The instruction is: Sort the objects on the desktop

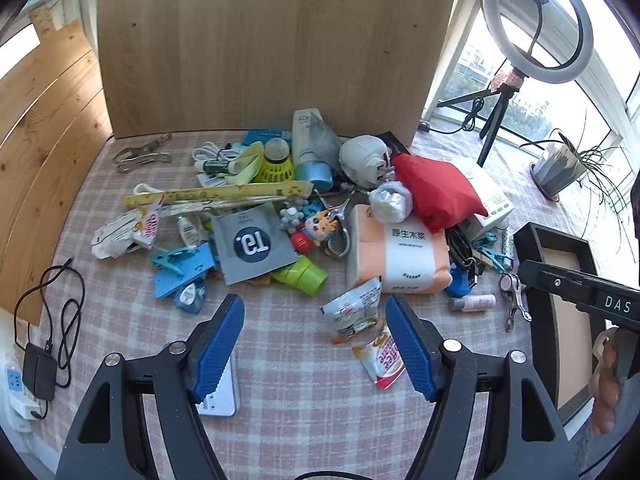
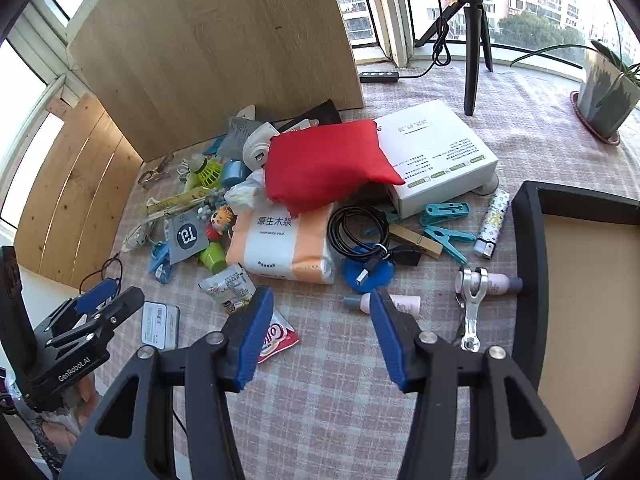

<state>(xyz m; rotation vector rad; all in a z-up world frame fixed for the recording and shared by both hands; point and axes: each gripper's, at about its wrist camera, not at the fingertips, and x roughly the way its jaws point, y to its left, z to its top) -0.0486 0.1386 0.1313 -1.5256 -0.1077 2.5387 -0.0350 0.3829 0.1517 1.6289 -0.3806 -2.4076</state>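
Observation:
A heap of small objects covers the checked tablecloth [image 1: 296, 380]: an orange tissue pack [image 1: 404, 256], a red pouch [image 2: 324, 160], a white box [image 2: 436, 152], a coiled black cable [image 2: 356, 232], teal pegs [image 2: 444, 210] and two pink bottles [image 2: 400, 304]. My left gripper [image 1: 315, 308] hovers open over the near cloth, with a snack packet [image 1: 352, 312] and a coffee sachet [image 1: 384, 360] lying by its right finger. My right gripper [image 2: 320, 296] hangs open and holds nothing, in front of the tissue pack [image 2: 284, 240]. A black tray [image 2: 528, 240] lies at the right.
A wooden board [image 1: 260, 48] stands behind the heap. A tripod with a ring light [image 1: 536, 20] and a potted plant [image 2: 608, 92] stand at the back right. A white tin [image 2: 160, 324] lies at the near left. A charger and power strip [image 1: 36, 372] sit at the left edge.

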